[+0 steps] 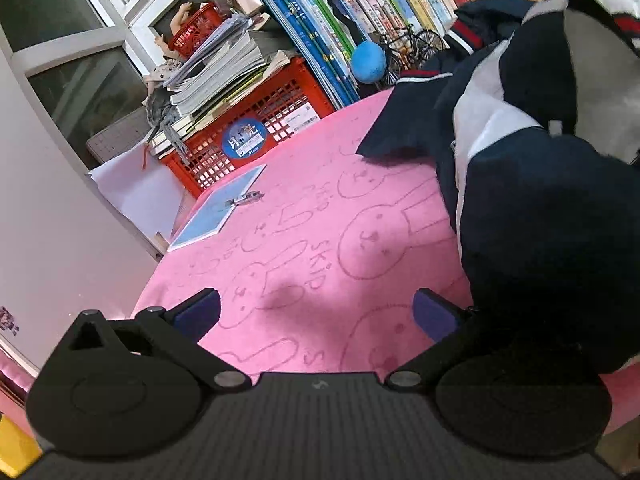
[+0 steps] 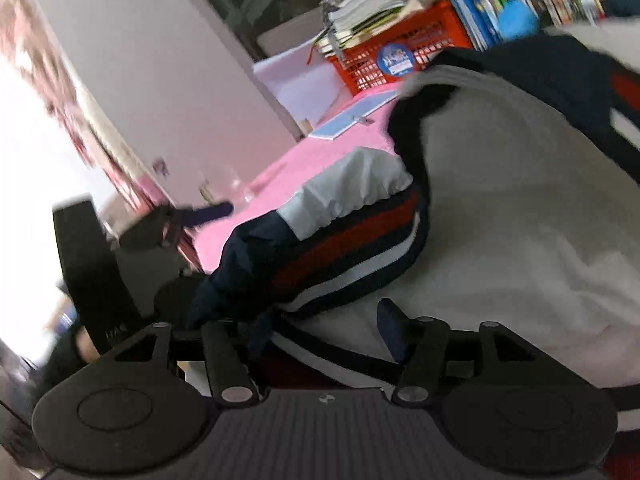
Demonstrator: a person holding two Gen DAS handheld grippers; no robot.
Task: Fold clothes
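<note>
The jacket (image 1: 532, 200), navy and white with red-striped ribbed trim, lies bunched on the pink cloth (image 1: 320, 216) and fills the right side of my left wrist view. It is too crumpled there for me to name a long axis; one navy flap points toward the middle of the frame. In my right wrist view the same jacket (image 2: 500, 200) takes up the right half, and its striped hem band runs diagonally from lower left to upper right, with the white body above it.

My right claw (image 2: 316, 336) stands partly open. The hem band lies between its fingers; the dark pad on the right side shows clear of the fabric, while the left finger is hidden behind a navy fold, so I see no pinch. My left claw (image 1: 316, 312) is wide, with nothing between its blue pads, only pink cloth below, and the jacket just beside its right finger.

The cloth is printed with rabbit outlines and the word "SKIP". At upper left of centre in the left view lie a blue notebook (image 1: 218, 208) with a pen (image 1: 244, 199) on it. Behind stands a red crate (image 1: 256, 128) with a round blue sticker bearing Chinese characters I cannot read surely. Spines on the bookshelf (image 1: 400, 0) are too small to read.
</note>
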